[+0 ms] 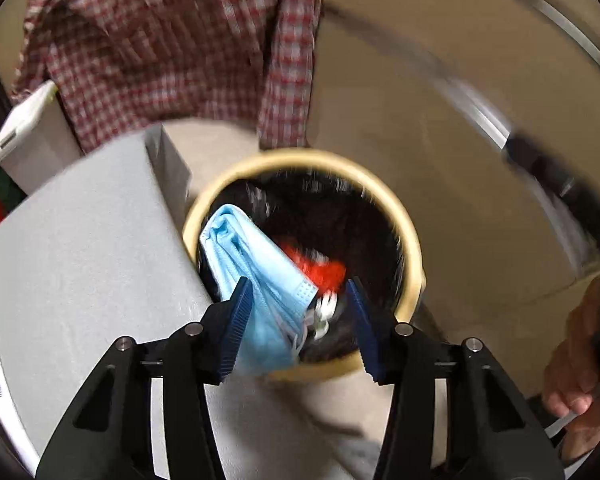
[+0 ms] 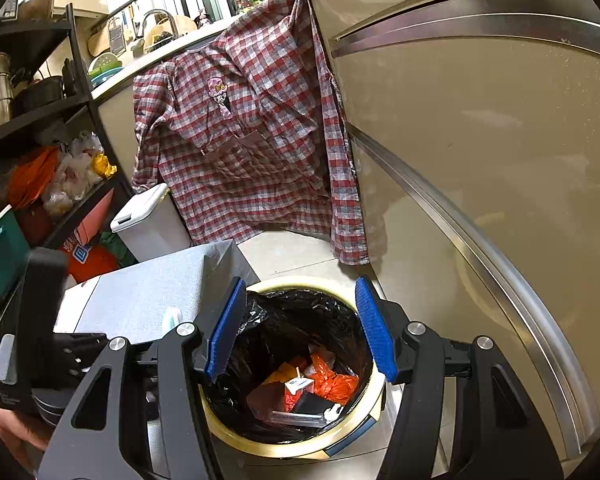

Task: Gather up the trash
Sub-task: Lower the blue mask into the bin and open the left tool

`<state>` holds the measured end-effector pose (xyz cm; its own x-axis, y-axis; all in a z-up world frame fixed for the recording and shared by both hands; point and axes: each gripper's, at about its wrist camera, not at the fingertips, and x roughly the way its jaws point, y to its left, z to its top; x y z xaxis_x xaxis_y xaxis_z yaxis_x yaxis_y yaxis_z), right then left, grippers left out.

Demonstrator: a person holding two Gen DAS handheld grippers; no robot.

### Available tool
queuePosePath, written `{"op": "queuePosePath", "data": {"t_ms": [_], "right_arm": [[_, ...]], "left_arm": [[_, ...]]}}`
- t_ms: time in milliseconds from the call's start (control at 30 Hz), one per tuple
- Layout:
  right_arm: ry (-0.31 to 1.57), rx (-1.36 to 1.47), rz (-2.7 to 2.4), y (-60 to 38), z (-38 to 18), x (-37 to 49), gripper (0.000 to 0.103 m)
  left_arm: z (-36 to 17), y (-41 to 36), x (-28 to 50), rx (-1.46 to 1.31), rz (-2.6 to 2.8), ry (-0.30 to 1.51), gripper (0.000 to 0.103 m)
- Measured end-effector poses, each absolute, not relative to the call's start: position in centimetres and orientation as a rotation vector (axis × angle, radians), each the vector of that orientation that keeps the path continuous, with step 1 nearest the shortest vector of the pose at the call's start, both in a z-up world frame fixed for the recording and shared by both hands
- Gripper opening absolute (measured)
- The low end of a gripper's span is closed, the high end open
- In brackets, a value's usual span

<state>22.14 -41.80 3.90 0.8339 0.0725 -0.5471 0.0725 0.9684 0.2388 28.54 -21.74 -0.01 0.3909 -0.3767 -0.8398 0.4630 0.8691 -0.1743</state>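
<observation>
**A:** Judging from both wrist views, how far is the collecting taken to be?

**B:** Part of it is judged done. Orange wrappers (image 2: 332, 380), a small carton (image 2: 298, 390) and other scraps are seen at the bottom of the black liner (image 2: 284, 320) inside the trash bin (image 2: 260, 446), below and between the fingers of the right gripper (image 2: 300, 330).

**A:** And the blue face mask (image 1: 256, 276)?

**B:** It is seen between the fingers of the left gripper (image 1: 300, 320), lying against the left pad (image 1: 236, 332) and well clear of the right one. The left gripper's fingers are set apart, so the mask is not clamped. It hangs over the mouth of the bin, its upper end near the rim beyond the fingertips. Whether it is falling or caught on the pad cannot be told; the view is blurred.

**A:** The right gripper?

**B:** Its fingers are held apart with nothing between them, only the bin's opening being framed beyond the tips.

**A:** What is left?

**B:** The mask is not yet settled in the liner. Further trash outside the bin is not shown; the grey surface (image 2: 148, 300) left of the fingers appears bare.
</observation>
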Motion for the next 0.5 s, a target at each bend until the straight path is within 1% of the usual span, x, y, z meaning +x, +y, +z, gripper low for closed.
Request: {"op": "queuePosePath", "data": {"t_ms": [100, 167, 300, 500], "right_arm": [[0.587, 0.256, 0.001, -41.8, 3.9, 22.2, 0.057], [0.587, 0.260, 0.003, -41.8, 4.0, 22.1, 0.057], [0.584, 0.262, 0.005, -41.8, 4.1, 22.0, 0.057], [0.580, 0.263, 0.003, -41.9, 4.2, 22.0, 0.057]], "left_arm": [[-0.1, -21.7, 28.5, 0.099, -0.530, 1.051, 0.048], [0.4, -21.4, 28.3, 0.075, -0.546, 1.017, 0.048], [0.5, -21.5, 28.3, 0.077, -0.548, 1.011, 0.048], [1.5, -21.9, 27.4, 0.091, -0.611, 0.906, 0.048]]}}
